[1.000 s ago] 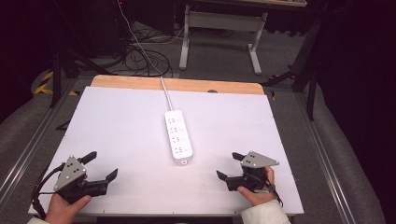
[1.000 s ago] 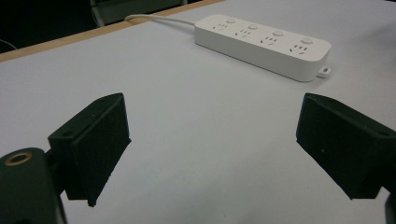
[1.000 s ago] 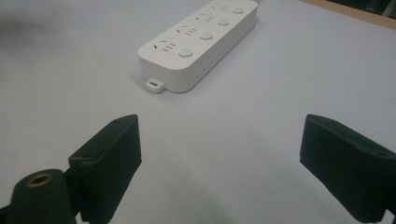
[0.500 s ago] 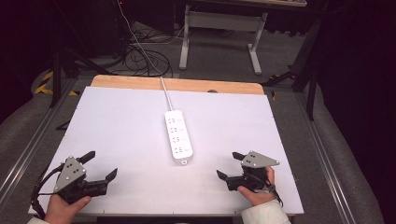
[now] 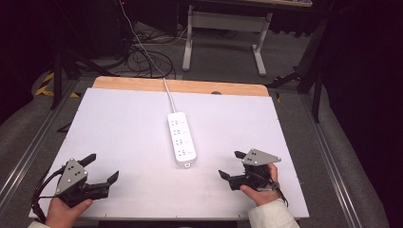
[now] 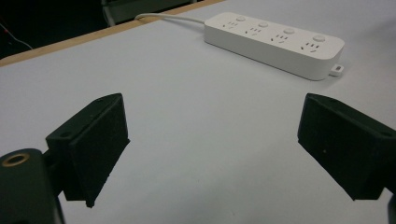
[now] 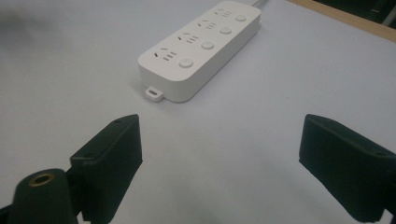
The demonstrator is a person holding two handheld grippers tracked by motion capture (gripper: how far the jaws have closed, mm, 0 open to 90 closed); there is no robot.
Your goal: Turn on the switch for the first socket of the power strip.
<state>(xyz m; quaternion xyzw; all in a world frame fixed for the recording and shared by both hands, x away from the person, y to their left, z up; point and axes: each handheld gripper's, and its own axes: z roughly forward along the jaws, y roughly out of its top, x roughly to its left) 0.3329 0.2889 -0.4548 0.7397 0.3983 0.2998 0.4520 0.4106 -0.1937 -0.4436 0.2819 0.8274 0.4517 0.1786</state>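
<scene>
A: Power strip point(image 5: 181, 138) location?

B: It is seen flat on the white table point(image 5: 119, 123), about midway between the left and right edges, a little nearer the far edge than the near one. Its long axis runs near-to-far. The sockets and four round buttons are turned up. Its cord point(image 5: 167, 90) is led off the far end, over the wooden strip point(image 5: 142, 84) at the far edge, and onto the floor.

A: Left gripper point(image 5: 100, 168)?

B: It is held low at the near-left corner, gripped from behind by a hand point(image 5: 64, 211). The jaws are spread wide, with nothing between them but bare table. In the left gripper view the strip point(image 6: 275, 41) is seen well ahead, toward the right jaw's side, untouched.

A: Right gripper point(image 5: 230, 165)?

B: Same picture. It is held near the near-right corner by the other hand point(image 5: 260, 192), jaws spread and empty. In the right gripper view the strip point(image 7: 201, 48) is seen ahead, its near end with the small hanging tab closest. Strip and gripper are well apart.

A: Are the jaws resting on the table?

B: Probably just above it, but contact cannot be judged from these angles.

A: Anything else on the table?

B: A small dark hole point(image 5: 216, 93) is seen in the wooden strip, just right of the cord.
</scene>
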